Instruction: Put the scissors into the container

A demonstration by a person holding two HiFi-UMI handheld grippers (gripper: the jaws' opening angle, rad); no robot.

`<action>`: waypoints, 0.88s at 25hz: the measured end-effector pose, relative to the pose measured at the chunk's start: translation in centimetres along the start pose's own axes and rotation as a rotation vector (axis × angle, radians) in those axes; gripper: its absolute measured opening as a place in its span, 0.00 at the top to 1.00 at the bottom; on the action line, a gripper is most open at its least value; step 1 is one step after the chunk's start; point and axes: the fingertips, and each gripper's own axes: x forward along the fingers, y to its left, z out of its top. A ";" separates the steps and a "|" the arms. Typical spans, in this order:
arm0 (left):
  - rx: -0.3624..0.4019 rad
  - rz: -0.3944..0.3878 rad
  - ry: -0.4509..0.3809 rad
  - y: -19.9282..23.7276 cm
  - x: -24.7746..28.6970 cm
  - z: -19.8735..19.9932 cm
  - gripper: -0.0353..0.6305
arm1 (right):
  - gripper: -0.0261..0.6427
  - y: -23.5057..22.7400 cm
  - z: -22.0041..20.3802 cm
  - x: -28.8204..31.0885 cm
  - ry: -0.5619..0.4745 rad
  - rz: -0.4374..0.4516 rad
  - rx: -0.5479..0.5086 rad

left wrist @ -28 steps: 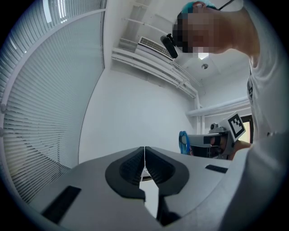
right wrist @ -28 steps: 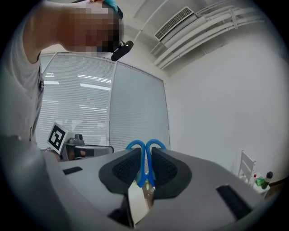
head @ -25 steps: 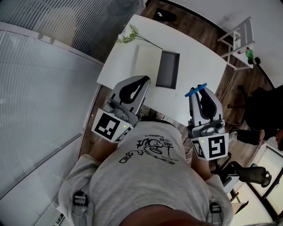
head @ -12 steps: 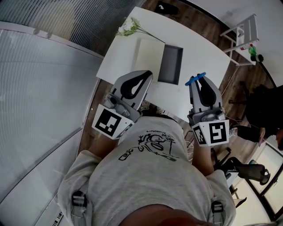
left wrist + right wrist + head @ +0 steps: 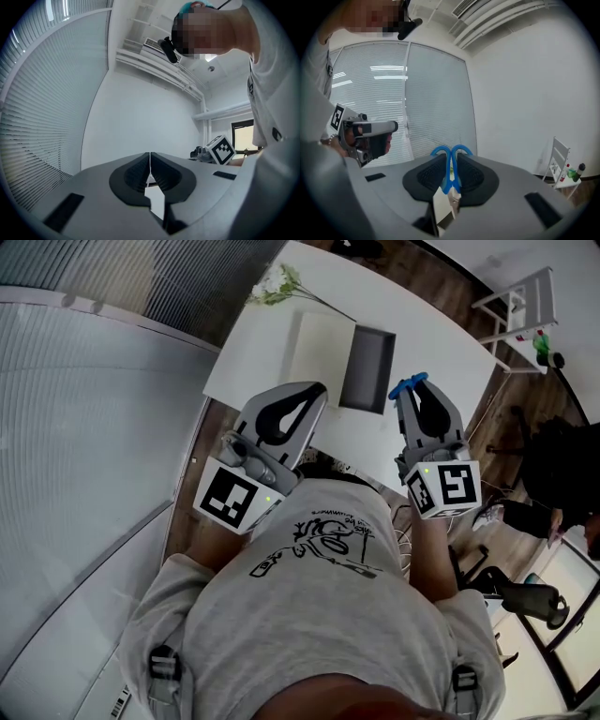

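The blue-handled scissors (image 5: 408,387) stick out of my right gripper (image 5: 412,392), which is shut on them; in the right gripper view the blue loops (image 5: 451,153) sit pinched between the pads of the right gripper (image 5: 451,158). The container (image 5: 367,371), a dark open rectangular box, lies on the white table (image 5: 431,343) just left of and beyond the scissors, with a pale flat panel (image 5: 322,348) beside it. My left gripper (image 5: 319,390) hovers at the table's near edge, left of the box; in the left gripper view the left gripper (image 5: 150,154) is shut and empty.
White flowers (image 5: 275,285) lie at the table's far left corner. A white rack (image 5: 520,306) with a green bottle stands on the wooden floor to the right. A dark chair base (image 5: 530,601) is at lower right. Slatted blinds (image 5: 84,427) fill the left side.
The right gripper with the scissors has shifted up and left, closer to the container. The left gripper has edged slightly forward. The table sits higher in the head view.
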 end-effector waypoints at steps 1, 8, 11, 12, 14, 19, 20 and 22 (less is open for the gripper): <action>-0.001 0.000 0.004 0.1 0.0 -0.1 0.91 | 0.84 -0.2 -0.5 0.5 0.013 -0.004 0.003; 0.001 0.001 0.006 0.9 -0.1 -0.3 0.91 | 0.84 -1.2 -3.9 3.7 0.087 -0.008 0.032; 0.001 -0.001 0.012 1.1 0.0 -0.6 0.91 | 0.84 -1.6 -5.5 5.0 0.121 -0.008 0.044; 0.001 -0.001 0.015 1.2 0.0 -0.7 0.91 | 0.84 -1.8 -6.1 5.4 0.132 -0.007 0.048; 0.000 0.000 0.018 1.4 0.0 -0.8 0.91 | 0.84 -2.0 -7.2 6.3 0.152 -0.006 0.058; -0.007 0.007 0.021 1.9 0.1 -1.1 0.91 | 0.84 -2.7 -9.9 8.3 0.207 -0.009 0.064; -0.009 0.008 0.022 2.0 0.2 -1.1 0.91 | 0.84 -2.8 -10.4 8.6 0.218 -0.009 0.066; -0.014 0.010 0.023 2.1 0.2 -1.3 0.91 | 0.84 -3.1 -11.6 9.3 0.241 -0.012 0.074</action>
